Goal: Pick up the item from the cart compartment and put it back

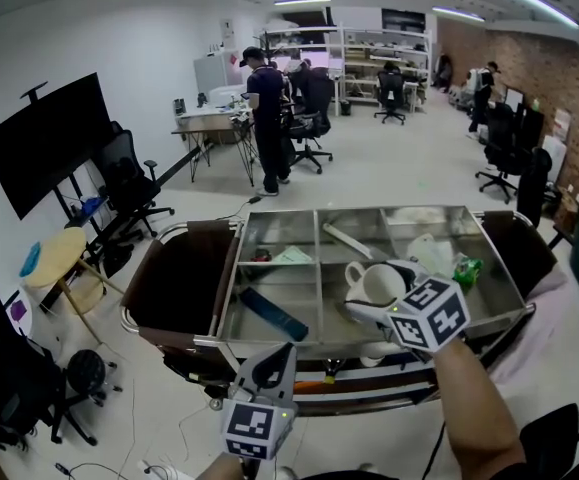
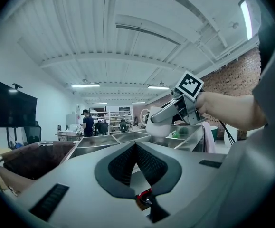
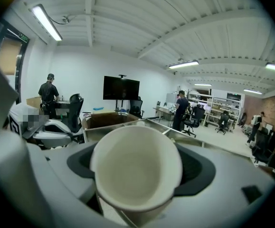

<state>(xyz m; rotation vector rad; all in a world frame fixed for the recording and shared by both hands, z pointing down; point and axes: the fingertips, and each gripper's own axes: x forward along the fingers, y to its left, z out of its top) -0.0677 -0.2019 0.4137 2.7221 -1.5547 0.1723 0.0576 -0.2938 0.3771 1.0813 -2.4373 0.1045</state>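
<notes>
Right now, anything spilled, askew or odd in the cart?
Nothing looks spilled. The white mug is held tipped in the right gripper, mouth toward its camera. The blue bar lies diagonally in its compartment.

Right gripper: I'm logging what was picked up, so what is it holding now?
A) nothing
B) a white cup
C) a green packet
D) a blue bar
B: the right gripper is closed on a white cup, whose open mouth fills the middle of the right gripper view.
</notes>
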